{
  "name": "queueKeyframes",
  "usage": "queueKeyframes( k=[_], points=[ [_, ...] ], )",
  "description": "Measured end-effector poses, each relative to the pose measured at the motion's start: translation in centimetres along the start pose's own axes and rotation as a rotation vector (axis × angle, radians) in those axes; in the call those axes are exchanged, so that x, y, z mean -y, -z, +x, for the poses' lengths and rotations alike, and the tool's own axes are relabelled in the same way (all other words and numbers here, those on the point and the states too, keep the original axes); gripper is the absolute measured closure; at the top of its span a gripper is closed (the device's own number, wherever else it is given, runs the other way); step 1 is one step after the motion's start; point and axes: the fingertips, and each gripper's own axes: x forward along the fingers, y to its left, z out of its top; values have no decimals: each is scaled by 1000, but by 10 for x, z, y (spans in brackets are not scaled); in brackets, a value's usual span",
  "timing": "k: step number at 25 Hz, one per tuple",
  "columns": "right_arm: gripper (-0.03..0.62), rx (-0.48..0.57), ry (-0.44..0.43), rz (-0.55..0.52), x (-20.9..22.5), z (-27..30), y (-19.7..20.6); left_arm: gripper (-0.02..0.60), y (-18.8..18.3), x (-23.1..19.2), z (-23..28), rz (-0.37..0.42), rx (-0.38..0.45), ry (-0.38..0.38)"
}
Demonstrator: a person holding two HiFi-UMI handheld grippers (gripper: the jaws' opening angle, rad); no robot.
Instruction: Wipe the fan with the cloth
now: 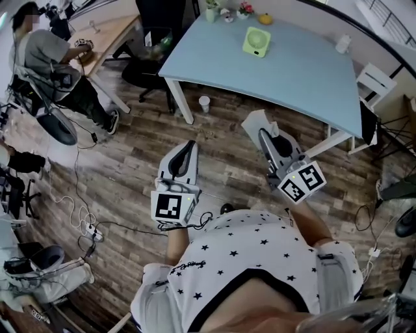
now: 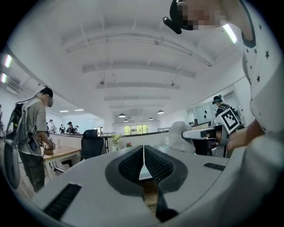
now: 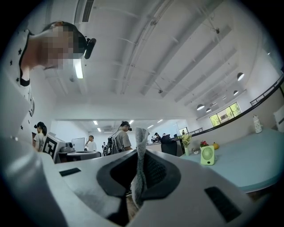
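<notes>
The small green fan [image 1: 257,41] stands upright near the far edge of the light blue table [image 1: 292,78]; it also shows in the right gripper view as the fan [image 3: 206,155], well ahead of the jaws. My right gripper [image 1: 265,135] is held over the floor short of the table, shut on a white cloth [image 1: 254,122]. That cloth [image 3: 140,166] stands up between its jaws. My left gripper [image 1: 190,146] hovers beside it, shut with nothing between its jaws [image 2: 143,155]. From the left gripper view the cloth [image 2: 179,137] is off to the right.
A paper cup [image 1: 204,103] sits on the wooden floor by the table leg. A black office chair [image 1: 146,65] stands left of the table. A person [image 1: 49,55] works at a wooden desk. Small plants [image 1: 227,12], a yellow object [image 1: 265,19] and a white bottle [image 1: 342,43] line the table's far side. Cables [image 1: 88,221] lie on the floor.
</notes>
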Motion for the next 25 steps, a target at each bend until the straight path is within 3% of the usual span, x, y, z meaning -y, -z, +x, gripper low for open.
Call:
queueKeyframes(
  k=[12, 18, 25],
  points=[
    [579, -36, 44, 17, 46, 48, 12, 549, 22, -33, 59, -44, -39, 43],
    [577, -18, 31, 26, 95, 91, 11, 549, 30, -64, 107, -38, -64, 7],
    [577, -9, 32, 67, 164, 144, 2, 549, 16, -90, 196, -26, -59, 26]
  ],
)
